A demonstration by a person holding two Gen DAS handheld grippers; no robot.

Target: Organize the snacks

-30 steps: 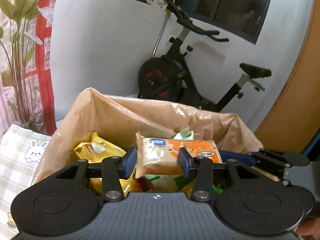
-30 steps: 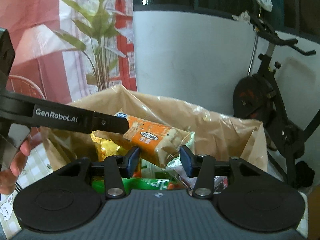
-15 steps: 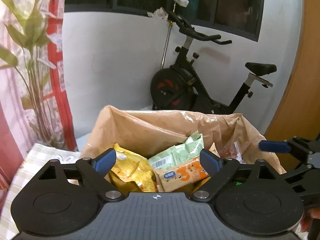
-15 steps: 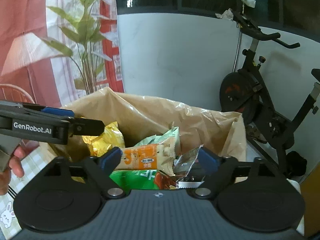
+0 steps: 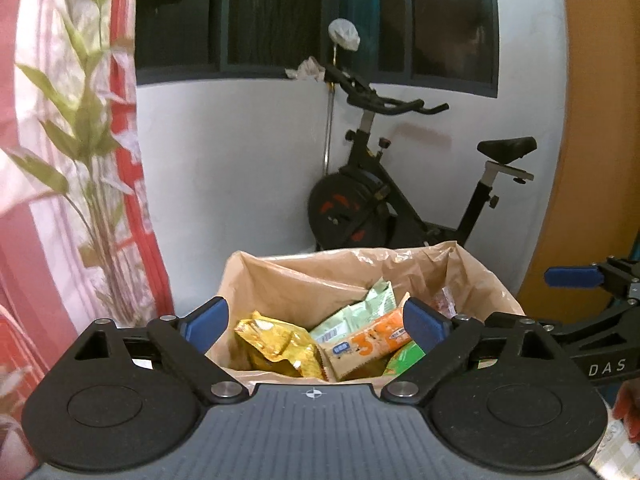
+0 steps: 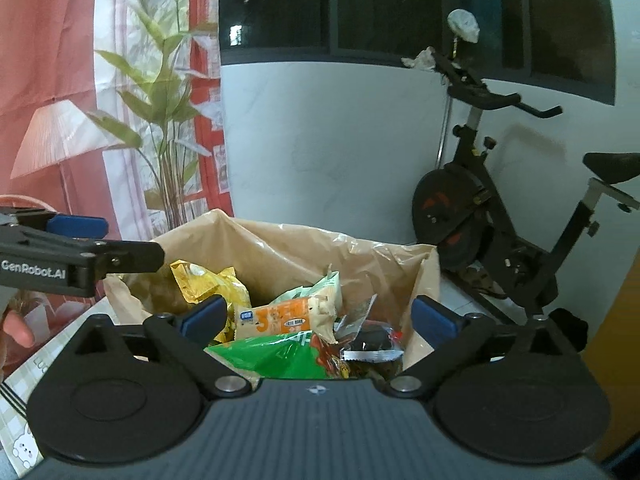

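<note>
Between picks: left gripper [image 5: 316, 322] and right gripper [image 6: 316, 314] wide, empty, above crinkled tan plastic bag [image 5: 304, 276]. Next: fetch another snack.

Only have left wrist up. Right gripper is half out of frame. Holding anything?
Observer: No. Right gripper is wide open, nothing between its fingers.
Operator: Right side of the bag is blocked for me. What's there?
Observer: A dark packet with a serrated silver edge, right of the orange packet.
Operator: Anything nearer?
Observer: A big green packet at the near edge.
</note>
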